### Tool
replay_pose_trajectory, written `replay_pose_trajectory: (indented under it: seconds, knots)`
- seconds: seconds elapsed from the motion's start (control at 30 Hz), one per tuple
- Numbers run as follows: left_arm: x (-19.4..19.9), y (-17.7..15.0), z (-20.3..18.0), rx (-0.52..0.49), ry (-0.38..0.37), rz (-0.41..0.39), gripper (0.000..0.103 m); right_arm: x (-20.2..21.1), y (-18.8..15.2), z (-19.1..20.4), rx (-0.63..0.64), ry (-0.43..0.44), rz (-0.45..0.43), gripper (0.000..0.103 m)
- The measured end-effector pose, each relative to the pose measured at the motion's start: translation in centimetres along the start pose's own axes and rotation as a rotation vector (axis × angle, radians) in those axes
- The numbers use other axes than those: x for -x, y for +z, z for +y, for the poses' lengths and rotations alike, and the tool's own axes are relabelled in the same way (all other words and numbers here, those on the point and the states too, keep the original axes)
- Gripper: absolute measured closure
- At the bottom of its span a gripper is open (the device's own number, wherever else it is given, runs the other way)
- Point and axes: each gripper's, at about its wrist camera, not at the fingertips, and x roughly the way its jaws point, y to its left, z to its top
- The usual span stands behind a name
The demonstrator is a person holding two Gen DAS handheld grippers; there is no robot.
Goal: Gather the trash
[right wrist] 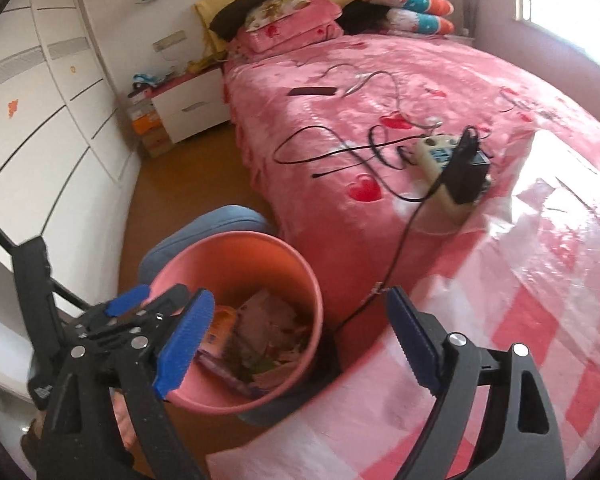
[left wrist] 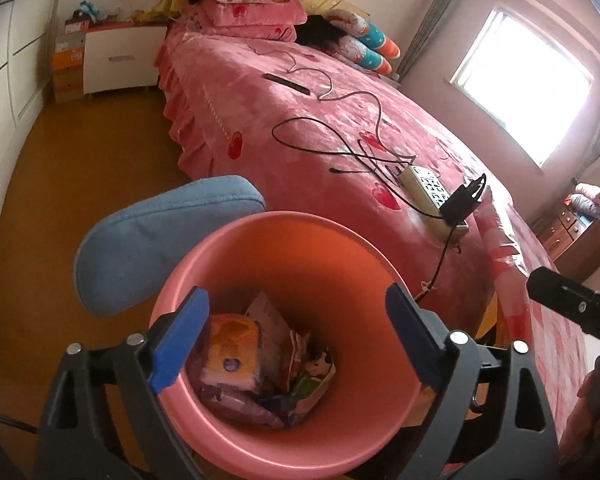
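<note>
Trash fills pink bin; L gripper + R gripper empty, jaws wide.

Bin: near rim cut by the bottom edge in left wrist view; lower trash a jumble, labels unreadable. Right wrist view: left hand-held gripper blurred, overlapping bin's left rim. Bedside clutter too small to identify.

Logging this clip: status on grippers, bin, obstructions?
Left gripper open, empty, over pink trash bin. Right gripper open, empty, beside bin. Wrappers inside bin. Black cable hangs off bed nearby.
</note>
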Motion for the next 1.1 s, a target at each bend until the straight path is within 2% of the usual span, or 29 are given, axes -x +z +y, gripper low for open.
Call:
replay_pose_trajectory:
  seconds: [0.27, 0.43, 1.1]
  knots:
    - [0.5, 0.4, -1.4, -0.044, 0.016, 0.013, 0.007, 0.9, -1.1, -0.7, 0.005, -0.058, -0.01, 0.014]
    - [0.8, 0.4, -2.4, -0.058, -0.005, 0.026, 0.007, 1.7, -1.8, -1.4, 0.002, -0.088, -0.017, 0.014]
    - [3.7, 0.1, -8.3, -0.162, -0.095, -0.001, 0.006, 6.5, -5.3, -5.9, -0.068, -0.173, -0.076, 0.014]
